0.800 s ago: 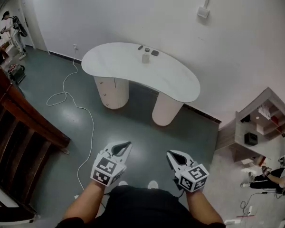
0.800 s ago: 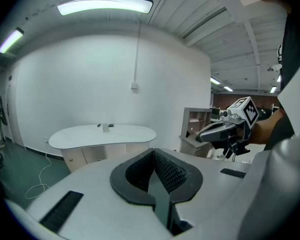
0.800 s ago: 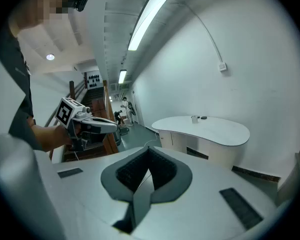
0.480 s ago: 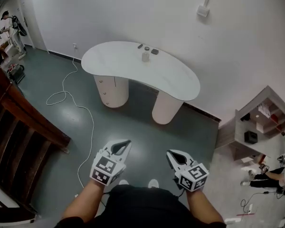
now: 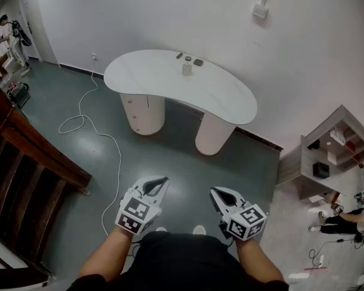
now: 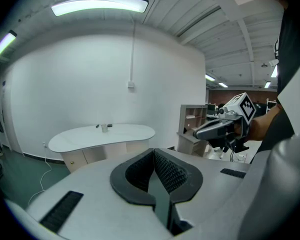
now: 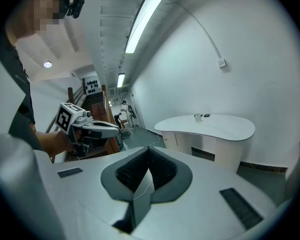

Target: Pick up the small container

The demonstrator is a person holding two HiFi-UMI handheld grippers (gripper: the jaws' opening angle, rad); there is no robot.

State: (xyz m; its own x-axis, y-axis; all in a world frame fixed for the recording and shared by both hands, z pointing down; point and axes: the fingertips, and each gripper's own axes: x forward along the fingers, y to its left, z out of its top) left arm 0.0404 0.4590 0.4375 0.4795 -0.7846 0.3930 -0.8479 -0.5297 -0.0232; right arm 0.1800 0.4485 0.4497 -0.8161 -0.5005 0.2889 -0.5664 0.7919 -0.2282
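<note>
A white kidney-shaped desk (image 5: pixel 164 80) stands on two rounded pedestals near the far white wall. Two small dark items (image 5: pixel 198 62) lie near its far edge. A white cable (image 5: pixel 84 121) snakes over the grey-green floor (image 5: pixel 176 156) left of the desk. A dark wooden railing (image 5: pixel 36 153) runs along the left, and an open shelf unit (image 5: pixel 327 156) stands at the right. A small box (image 5: pixel 260 12) is mounted high on the far wall.

The head view looks steeply down from above the person, the white kidney-shaped table (image 5: pixel 151 77) well ahead; each gripper view rides low behind its own jaws, facing that distant table; the left gripper view also shows the right gripper (image 6: pixel 197 132), the right gripper view the left gripper (image 7: pixel 116 130).
</note>
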